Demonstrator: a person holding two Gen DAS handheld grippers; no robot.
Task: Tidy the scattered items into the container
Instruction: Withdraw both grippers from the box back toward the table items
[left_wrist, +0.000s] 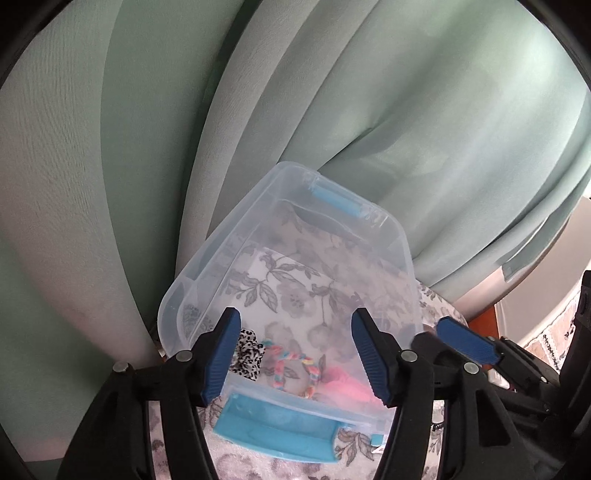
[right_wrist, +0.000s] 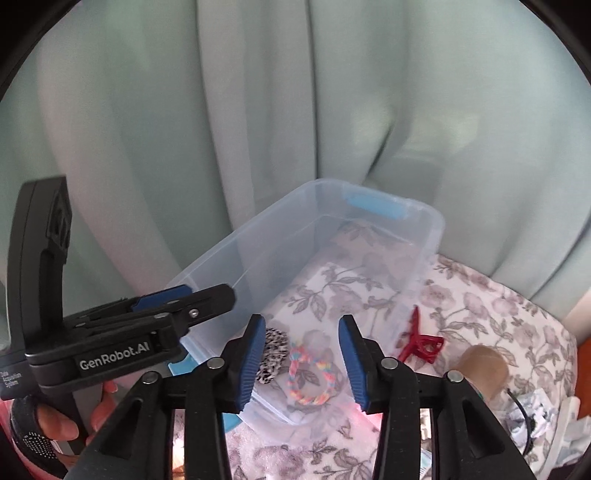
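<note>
A clear plastic container with blue handles sits on a floral cloth. Inside at its near end lie a leopard-print scrunchie, a rainbow braided band and something pink. My left gripper is open and empty above the container's near end; it also shows in the right wrist view. My right gripper is open and empty over the same end; one blue finger shows in the left wrist view. A red claw clip lies on the cloth right of the container.
A pale green curtain hangs close behind the container. A tan wooden cylinder and crumpled wrappers with a black cord lie at the right on the floral cloth. The person's hand holds the left gripper.
</note>
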